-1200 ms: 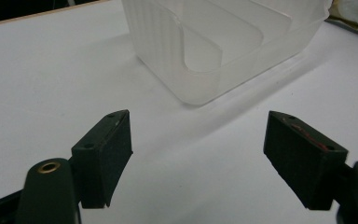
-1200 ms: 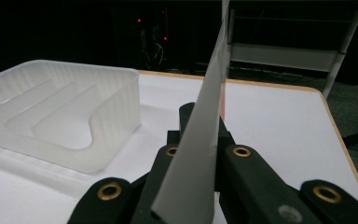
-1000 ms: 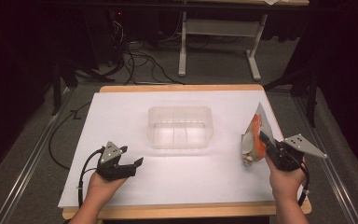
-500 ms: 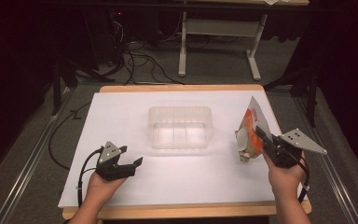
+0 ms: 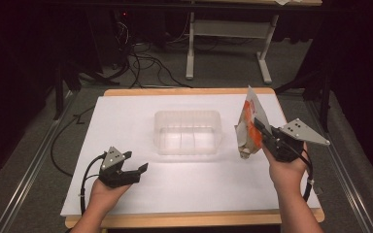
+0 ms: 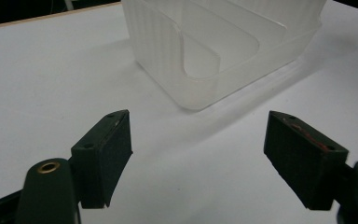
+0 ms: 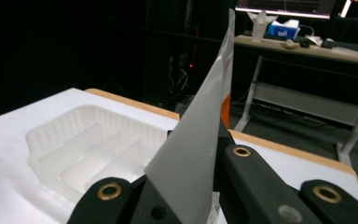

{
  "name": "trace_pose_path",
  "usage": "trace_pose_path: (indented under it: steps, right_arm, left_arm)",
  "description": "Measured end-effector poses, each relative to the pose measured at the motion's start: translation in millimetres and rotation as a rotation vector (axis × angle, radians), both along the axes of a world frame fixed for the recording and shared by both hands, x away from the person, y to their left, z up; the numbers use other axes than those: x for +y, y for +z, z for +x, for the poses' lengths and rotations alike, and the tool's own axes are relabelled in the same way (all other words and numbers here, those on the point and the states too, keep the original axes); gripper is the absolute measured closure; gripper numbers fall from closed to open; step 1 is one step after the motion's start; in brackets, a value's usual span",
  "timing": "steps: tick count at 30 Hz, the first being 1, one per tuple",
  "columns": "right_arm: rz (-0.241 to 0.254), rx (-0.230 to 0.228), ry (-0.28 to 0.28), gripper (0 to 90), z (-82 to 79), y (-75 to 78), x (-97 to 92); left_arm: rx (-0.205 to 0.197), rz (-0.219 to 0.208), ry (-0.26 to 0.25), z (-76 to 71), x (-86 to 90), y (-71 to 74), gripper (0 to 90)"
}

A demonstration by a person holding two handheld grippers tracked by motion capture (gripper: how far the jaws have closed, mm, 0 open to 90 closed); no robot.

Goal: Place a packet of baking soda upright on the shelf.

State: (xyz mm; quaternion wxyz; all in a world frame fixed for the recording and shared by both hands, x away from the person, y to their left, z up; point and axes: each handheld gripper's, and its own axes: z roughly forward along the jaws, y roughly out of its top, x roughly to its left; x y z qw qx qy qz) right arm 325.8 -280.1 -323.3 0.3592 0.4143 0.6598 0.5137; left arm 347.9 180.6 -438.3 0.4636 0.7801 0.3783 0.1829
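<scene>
Lifted clear of the white table (image 5: pixel 126 121) since a second ago, the orange-and-white packet (image 5: pixel 248 127) is held pinched upright in the right gripper (image 5: pixel 266 135), just right of the clear plastic tray (image 5: pixel 188 132); the left gripper (image 5: pixel 135 171) is rested low with jaws spread, pointed at the tray; pickup is judged done, placement in the tray left; the right forearm is raised, wrist angled inward.
</scene>
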Motion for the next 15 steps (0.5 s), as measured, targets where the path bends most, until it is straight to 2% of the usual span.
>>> trace_pose_path:
  steps: [15]
  right_arm:
    - [-0.013,-0.059,0.089,90.0,13.6,35.2,46.2]
  left_arm:
    - [-0.002,-0.009,0.005,-0.7,2.0,0.8,23.6]
